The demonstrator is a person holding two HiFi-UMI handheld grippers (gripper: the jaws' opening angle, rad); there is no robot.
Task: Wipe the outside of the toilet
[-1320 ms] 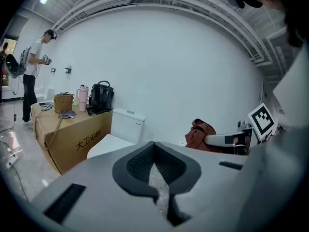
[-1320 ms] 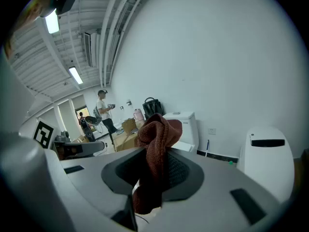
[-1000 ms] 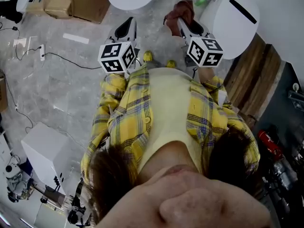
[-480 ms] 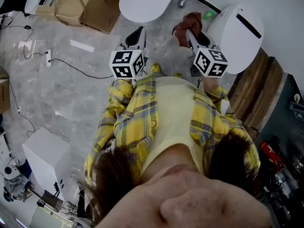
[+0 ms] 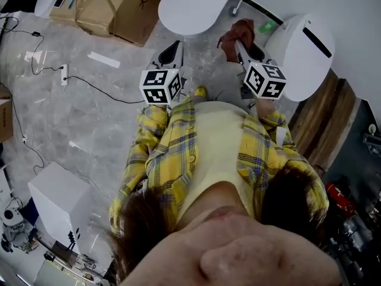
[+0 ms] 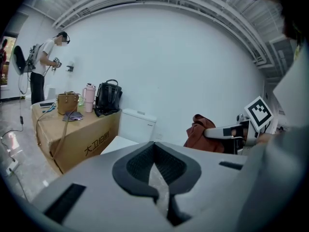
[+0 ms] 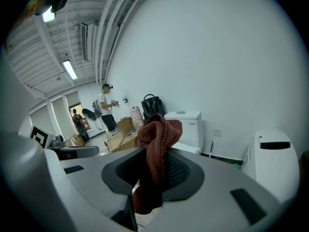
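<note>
Two grippers face a white toilet (image 5: 193, 8), bowl pointing lengthwise from wall toward them: right gripper (image 5: 240, 45) pinches a brown cloth (image 5: 239, 27), left gripper (image 5: 172, 47) pressed together, empty (Chinese lettering marks a nearby carton (image 5: 128, 8)).

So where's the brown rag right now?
The brown rag is pinched in the fingers of the right gripper; in the head view it sits upper right, between the toilet ahead and the rounded toilet at right.

Grey marbled floor (image 5: 89, 136), seen from above. Standing on it: a white toilet (image 5: 193, 5) just beside a cardboard box (image 5: 128, 8); a second toilet (image 5: 300, 37) at right; a white box (image 5: 59, 198) at lower left. A power strip (image 5: 63, 74) and its black cable (image 5: 101, 88) lie loose.
</note>
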